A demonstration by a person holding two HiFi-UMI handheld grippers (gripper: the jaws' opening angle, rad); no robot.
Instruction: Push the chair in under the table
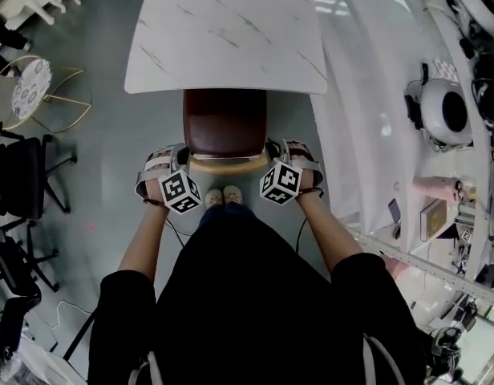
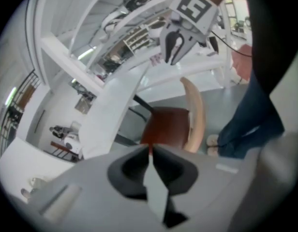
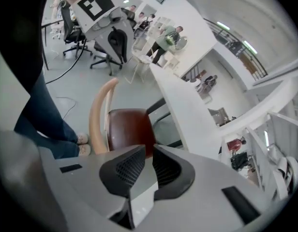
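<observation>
A chair with a dark red-brown seat (image 1: pixel 224 123) and a curved wooden back (image 1: pixel 227 164) stands with its seat partly under the white marble table (image 1: pixel 223 30). My left gripper (image 1: pixel 160 160) hangs beside the back's left end and my right gripper (image 1: pixel 293 157) beside its right end, both clear of the chair. In the left gripper view the left gripper (image 2: pixel 150 149) has its tips together and empty above the chair (image 2: pixel 166 124). In the right gripper view the right gripper (image 3: pixel 149 149) shows only a thin slit, nothing in it, above the chair (image 3: pixel 127 127).
The person's feet (image 1: pixel 223 196) stand just behind the chair back. Black office chairs (image 1: pixel 22 183) and a round stool on a gold frame (image 1: pixel 30 87) stand at the left. A long white counter (image 1: pixel 375 95) with equipment runs along the right.
</observation>
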